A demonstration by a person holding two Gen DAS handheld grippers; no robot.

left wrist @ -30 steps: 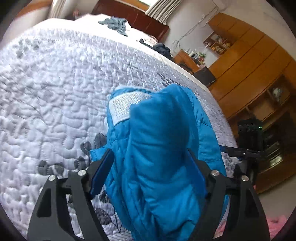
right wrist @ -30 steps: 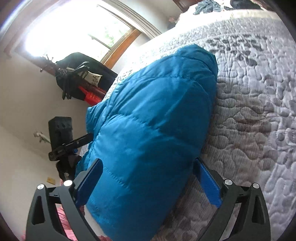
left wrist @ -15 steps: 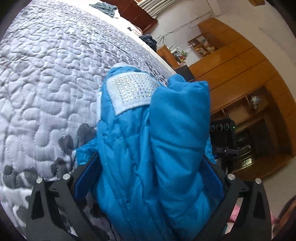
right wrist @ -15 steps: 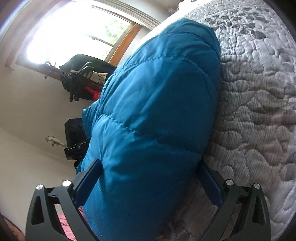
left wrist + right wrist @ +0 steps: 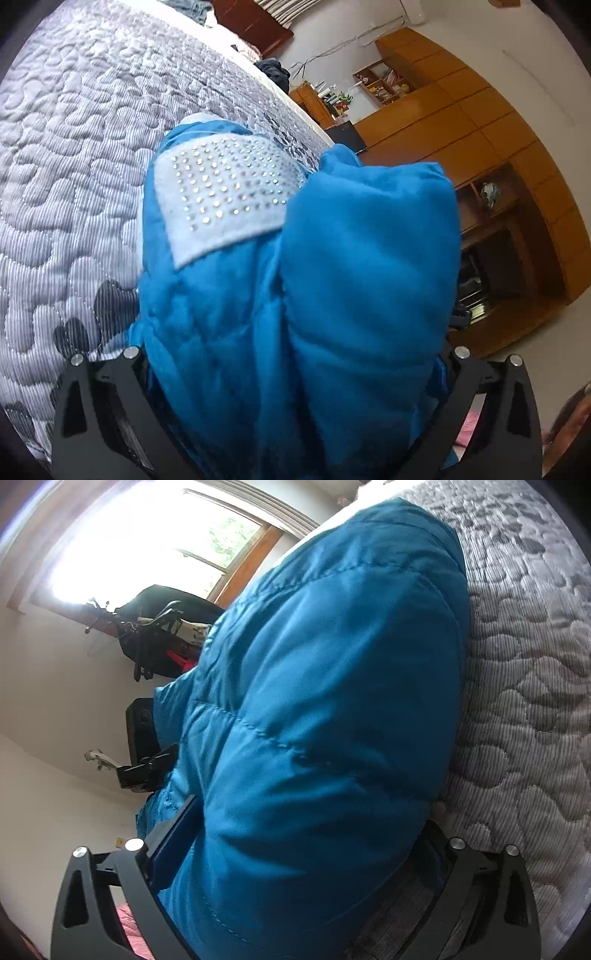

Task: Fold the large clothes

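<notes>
Both tongs, left (image 5: 291, 373) and right (image 5: 295, 849), spread wide astride the folded blue padded jacket (image 5: 332, 295) on the quilted bed (image 5: 74, 166).

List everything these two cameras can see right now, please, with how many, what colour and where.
Puffer jacket: one, bright blue, bundled on the bed, wedged in both grippers.
Rhinestone patch: one, pale with silver studs, on the jacket.
Quilted bedspread: one, grey and white, covering the bed.
Wooden cabinets: orange-brown, along the far wall.
Window: one, bright, wood-framed, beyond the bed.
Dark clothes: one pile at the bed's far edge.
Left gripper: black, fingers spread wide around the jacket.
Right gripper: black, blue-padded fingers straddling the jacket.
</notes>
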